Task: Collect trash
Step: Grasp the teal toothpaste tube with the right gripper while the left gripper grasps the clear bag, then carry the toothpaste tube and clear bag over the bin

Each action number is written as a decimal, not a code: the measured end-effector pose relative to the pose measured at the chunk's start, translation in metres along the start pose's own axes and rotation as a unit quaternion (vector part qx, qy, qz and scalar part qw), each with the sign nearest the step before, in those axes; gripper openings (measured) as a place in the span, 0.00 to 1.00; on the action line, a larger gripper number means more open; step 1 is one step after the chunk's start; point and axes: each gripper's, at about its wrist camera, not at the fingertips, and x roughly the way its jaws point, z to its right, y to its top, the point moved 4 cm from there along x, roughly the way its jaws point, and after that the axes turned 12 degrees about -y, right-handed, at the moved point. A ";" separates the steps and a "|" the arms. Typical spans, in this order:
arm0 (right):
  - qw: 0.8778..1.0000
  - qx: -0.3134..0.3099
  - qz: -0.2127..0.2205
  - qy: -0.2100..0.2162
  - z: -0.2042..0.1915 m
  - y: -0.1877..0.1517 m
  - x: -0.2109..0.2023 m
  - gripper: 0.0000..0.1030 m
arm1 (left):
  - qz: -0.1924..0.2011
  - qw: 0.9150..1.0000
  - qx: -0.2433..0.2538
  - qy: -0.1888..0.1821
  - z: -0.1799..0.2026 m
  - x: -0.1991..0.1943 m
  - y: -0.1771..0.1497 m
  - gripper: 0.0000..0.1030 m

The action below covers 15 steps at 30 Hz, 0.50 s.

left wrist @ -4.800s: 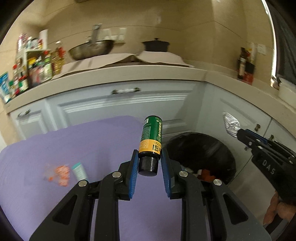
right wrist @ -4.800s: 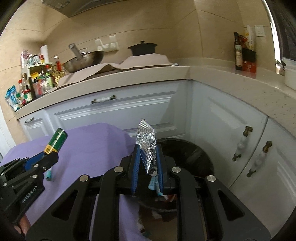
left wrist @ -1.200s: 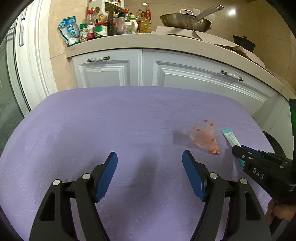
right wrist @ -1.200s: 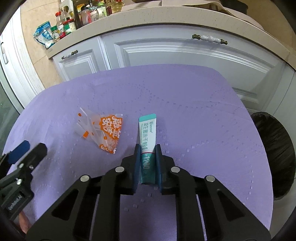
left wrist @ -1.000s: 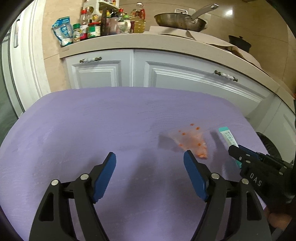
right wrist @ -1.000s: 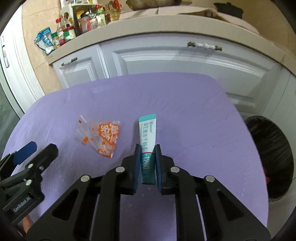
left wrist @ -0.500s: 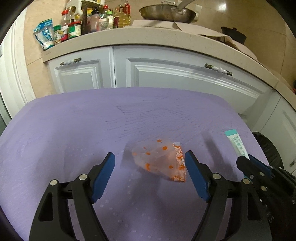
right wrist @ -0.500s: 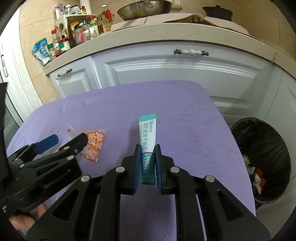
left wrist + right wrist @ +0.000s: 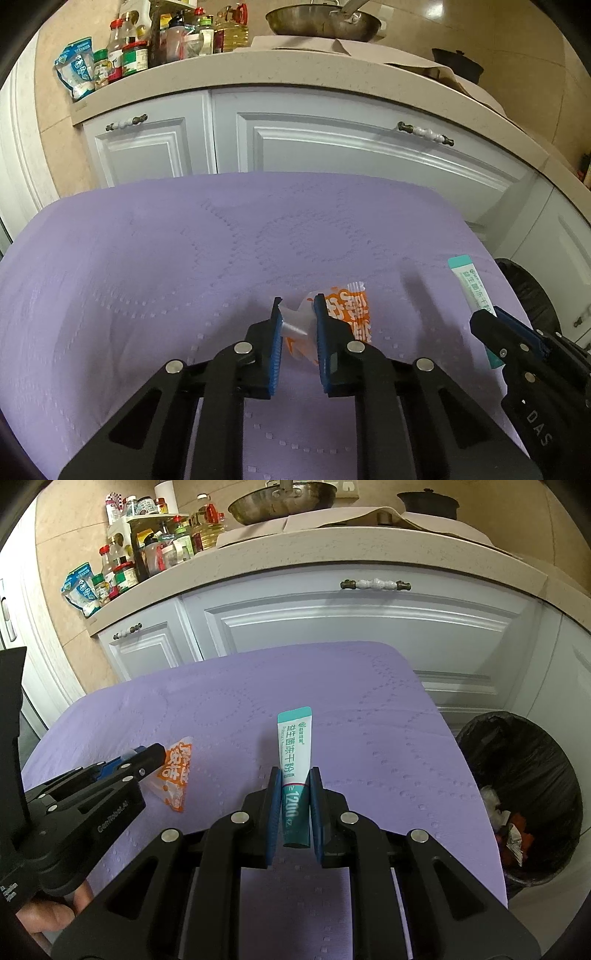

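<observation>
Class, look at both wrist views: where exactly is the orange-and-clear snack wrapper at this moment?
The snack wrapper lies on the purple cloth, between the closing left tongs, left of the teal sachet gripped by the right tongs.

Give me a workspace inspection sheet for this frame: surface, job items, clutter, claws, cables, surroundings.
Surface: purple cloth, bare apart from the wrapper.
Job's things: orange wrapper lying on the cloth; teal sachet; black-lined bin at the right, some trash inside.
Clutter: nothing seen.
Claws: left claw closing, wrapper's clear end between its jaws; right claw shut on the sachet.
Cables: nothing seen.
Surroundings: white cabinets, counter with bottles, a wok, a black pot.
</observation>
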 end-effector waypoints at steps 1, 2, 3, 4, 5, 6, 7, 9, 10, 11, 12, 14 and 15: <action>1.000 0.001 0.000 0.000 0.000 0.000 0.000 0.14 | 0.002 1.000 0.001 0.000 0.000 0.000 0.000 0.16; 1.000 0.001 0.001 -0.001 0.000 0.000 0.000 0.14 | 0.003 1.000 0.002 0.000 0.000 -0.001 0.001 0.15; 1.000 0.002 0.001 -0.002 0.000 0.000 0.000 0.14 | 0.005 1.000 0.002 0.000 0.001 -0.001 0.001 0.15; 1.000 0.002 0.002 -0.002 0.001 0.000 0.000 0.14 | 0.006 1.000 0.003 0.001 0.001 -0.002 0.001 0.15; 1.000 0.002 0.002 -0.003 0.001 0.000 0.000 0.14 | 0.007 1.000 0.004 0.002 0.001 -0.002 0.001 0.15; 1.000 0.002 0.002 -0.003 0.001 0.000 0.000 0.14 | 0.009 1.000 0.005 0.002 0.001 -0.003 0.001 0.15; 1.000 0.002 0.002 -0.003 0.001 0.000 0.000 0.14 | 0.010 1.000 0.005 0.003 0.001 -0.004 0.001 0.15; 1.000 0.002 0.002 -0.003 0.001 0.000 -0.001 0.14 | 0.011 1.000 0.006 0.003 0.001 -0.004 0.002 0.15; 1.000 0.002 0.002 -0.003 0.001 0.000 -0.001 0.14 | 0.011 1.000 0.007 0.003 0.002 -0.004 0.002 0.15; 1.000 0.002 0.003 -0.003 0.001 0.000 -0.001 0.14 | 0.012 1.000 0.007 0.003 0.002 -0.004 0.001 0.15; 1.000 0.002 0.004 -0.003 0.002 0.001 -0.001 0.14 | 0.012 1.000 0.008 0.003 0.002 -0.004 0.001 0.15; 1.000 0.002 0.005 -0.003 0.003 0.001 -0.001 0.14 | 0.014 1.000 0.008 0.004 0.002 -0.006 0.001 0.15; 1.000 0.002 0.007 -0.004 0.003 0.002 -0.001 0.14 | 0.016 1.000 0.010 0.006 0.002 -0.007 0.001 0.15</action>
